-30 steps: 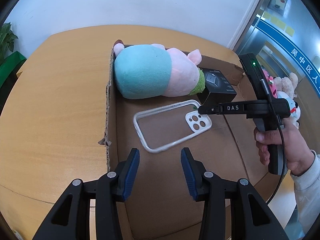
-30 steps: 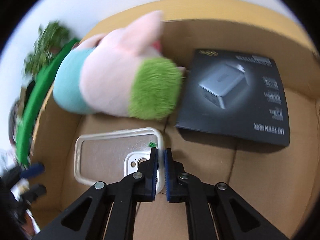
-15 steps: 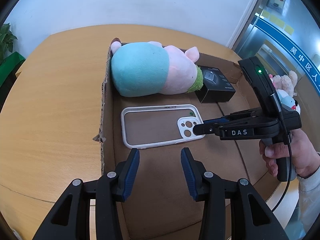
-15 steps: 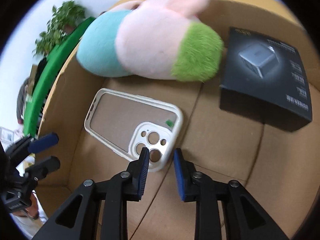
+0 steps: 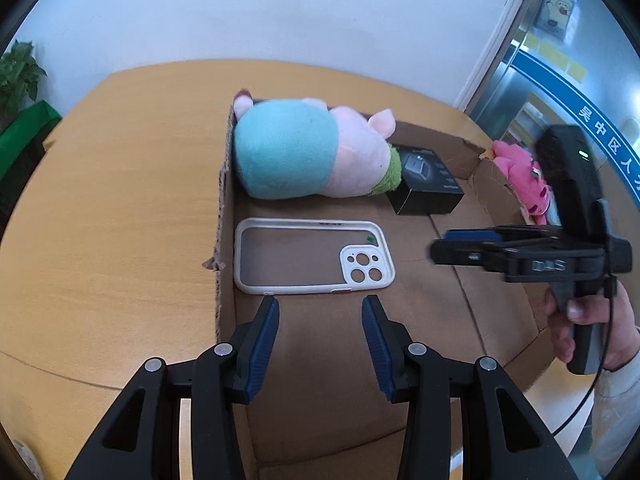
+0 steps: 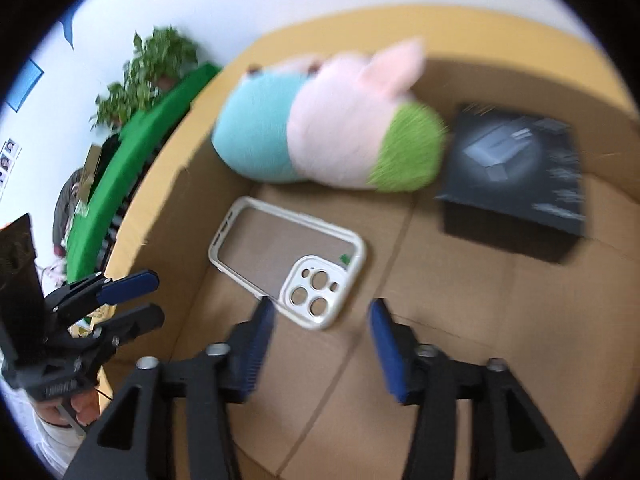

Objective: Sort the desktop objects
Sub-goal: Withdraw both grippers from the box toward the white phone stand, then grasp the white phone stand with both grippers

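Jaws opening and empty, the right gripper tilts down over the phone case; left jaws open.

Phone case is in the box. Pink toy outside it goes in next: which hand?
Probably right. The right gripper, empty with jaws opening, sits near the pink toy; the left gripper is across the box.

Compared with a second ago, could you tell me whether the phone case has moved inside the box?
Yes. The phone case now lies flat, farther from the black box, released by the opening right hand-held gripper.
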`<state>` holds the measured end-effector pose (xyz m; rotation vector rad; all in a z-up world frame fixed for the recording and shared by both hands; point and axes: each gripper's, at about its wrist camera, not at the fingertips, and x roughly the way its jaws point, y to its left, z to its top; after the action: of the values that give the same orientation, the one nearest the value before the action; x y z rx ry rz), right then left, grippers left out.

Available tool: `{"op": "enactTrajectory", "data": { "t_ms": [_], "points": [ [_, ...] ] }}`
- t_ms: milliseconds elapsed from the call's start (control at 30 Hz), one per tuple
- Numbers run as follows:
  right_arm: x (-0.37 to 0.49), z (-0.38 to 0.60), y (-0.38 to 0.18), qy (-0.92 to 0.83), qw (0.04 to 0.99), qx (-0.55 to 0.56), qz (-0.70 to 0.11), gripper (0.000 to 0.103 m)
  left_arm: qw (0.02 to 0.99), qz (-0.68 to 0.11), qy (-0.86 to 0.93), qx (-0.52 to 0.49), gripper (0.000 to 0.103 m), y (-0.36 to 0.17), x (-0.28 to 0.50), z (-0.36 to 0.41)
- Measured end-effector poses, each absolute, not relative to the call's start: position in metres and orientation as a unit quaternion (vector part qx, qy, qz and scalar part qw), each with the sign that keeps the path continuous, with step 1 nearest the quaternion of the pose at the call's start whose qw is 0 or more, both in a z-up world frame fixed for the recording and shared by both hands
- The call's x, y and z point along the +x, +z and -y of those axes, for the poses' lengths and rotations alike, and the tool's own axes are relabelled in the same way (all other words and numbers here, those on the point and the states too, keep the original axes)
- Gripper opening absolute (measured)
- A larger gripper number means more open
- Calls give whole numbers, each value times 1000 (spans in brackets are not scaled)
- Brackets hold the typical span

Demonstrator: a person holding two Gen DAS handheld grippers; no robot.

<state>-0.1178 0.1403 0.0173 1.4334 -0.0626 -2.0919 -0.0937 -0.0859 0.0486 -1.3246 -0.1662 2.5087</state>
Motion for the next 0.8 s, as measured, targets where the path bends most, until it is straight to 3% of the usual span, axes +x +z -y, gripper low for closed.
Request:
{"op": "enactTrajectory", "data": {
  "t_ms": [100,167,233,400,633,800],
  "points": [
    [-79,-150,50,-826,287,484,-3,63,158,52,889,-427,49,69,-67,87],
    [-33,-172,70,-844,299,444,-25,68,166,53,900,-400,72,80,-40,85],
    [9,-192,78,-847,332,413,-38,73,173,50,907,-382,80,85,-19,82],
    [82,-203,53,-818,399,413,-35,74,215,32,897,-386,81,66,31,59],
    [95,-177,-17,-807,387,445,-33,74,232,89,860,-446,80,5,48,40],
    [92,-173,-32,-820,361,444,-25,64,233,100,842,-477,74,-27,46,22]
  ]
}}
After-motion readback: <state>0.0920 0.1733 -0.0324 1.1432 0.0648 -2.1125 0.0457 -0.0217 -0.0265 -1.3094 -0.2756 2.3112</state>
